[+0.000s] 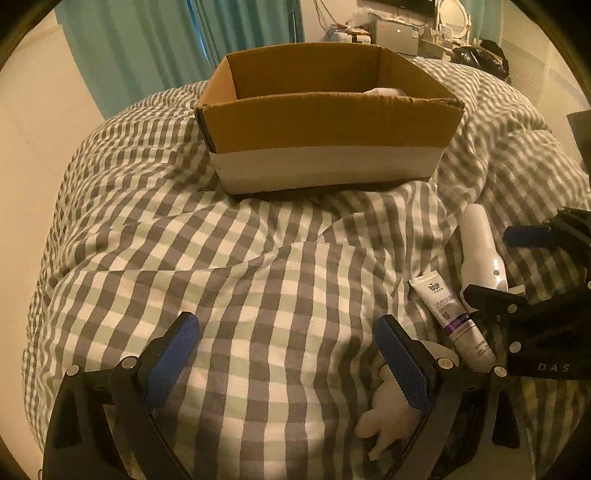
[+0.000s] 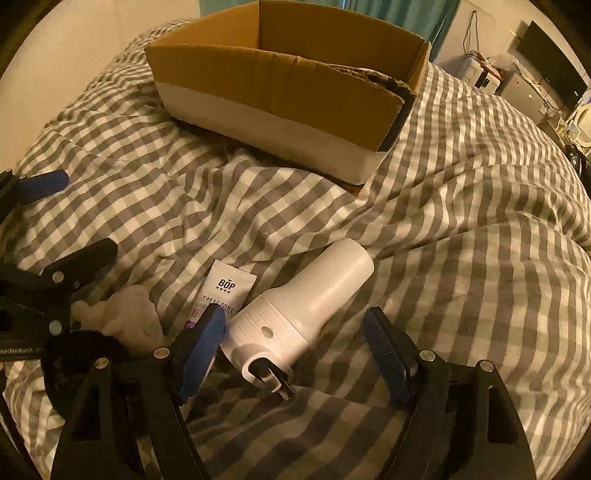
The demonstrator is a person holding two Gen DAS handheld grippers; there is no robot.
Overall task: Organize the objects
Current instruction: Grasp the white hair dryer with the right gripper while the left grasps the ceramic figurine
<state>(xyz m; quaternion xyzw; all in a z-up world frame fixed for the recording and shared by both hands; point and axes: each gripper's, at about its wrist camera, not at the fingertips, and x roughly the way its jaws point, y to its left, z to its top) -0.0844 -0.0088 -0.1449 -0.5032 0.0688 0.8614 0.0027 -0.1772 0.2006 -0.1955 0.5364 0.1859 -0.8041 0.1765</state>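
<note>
An open cardboard box (image 1: 325, 125) stands on the checked bedspread, also in the right wrist view (image 2: 280, 85); something white lies inside it. A white spray bottle (image 2: 306, 299) lies on the bed between the open fingers of my right gripper (image 2: 295, 343), nozzle toward the camera; it also shows in the left wrist view (image 1: 480, 247). A white tube (image 2: 225, 291) (image 1: 454, 317) lies beside it. A small white plush toy (image 1: 388, 413) (image 2: 125, 314) lies by the right finger of my open, empty left gripper (image 1: 288, 339).
The grey-and-white checked bedspread (image 1: 258, 266) is rumpled with folds. A black object (image 2: 85, 354) lies near the plush toy. Teal curtains (image 1: 177, 40) hang behind the box; a cluttered desk with a mirror (image 1: 417, 29) stands far right.
</note>
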